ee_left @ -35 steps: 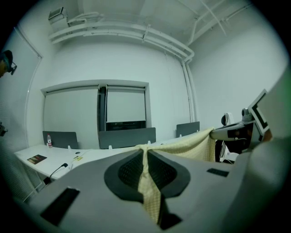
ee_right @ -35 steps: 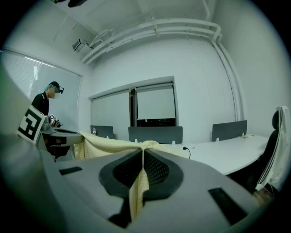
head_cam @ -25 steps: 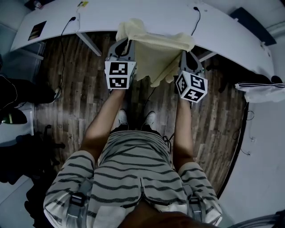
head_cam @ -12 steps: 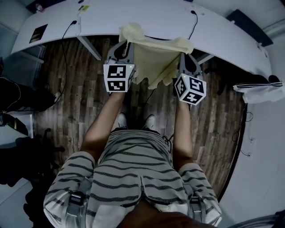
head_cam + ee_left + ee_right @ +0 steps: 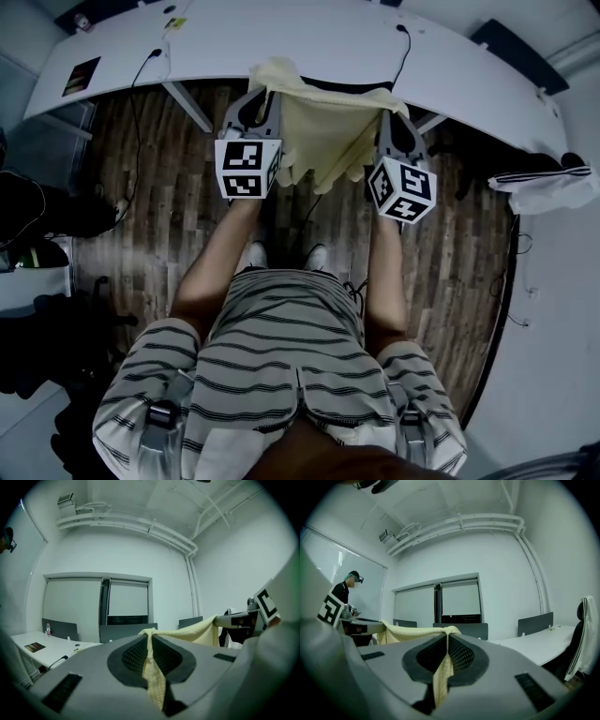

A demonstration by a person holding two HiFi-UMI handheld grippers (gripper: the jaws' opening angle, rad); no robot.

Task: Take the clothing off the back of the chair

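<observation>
head view: yellow cloth held up and stretched between left gripper and right gripper, just in front of the white desk; lower edge hanging free over the wood floor, touching nothing else that can be made out; left gripper view: jaws pressed together on one corner of the cloth, fabric bunched between the pads and running off sideways to the other gripper; right gripper view: jaws likewise pinching the opposite corner, a fold trailing down between them; judged nearly done: cloth apparently already off the chair, which does not show beneath it; left to do, most likely, only carrying it away and setting it down somewhere
</observation>
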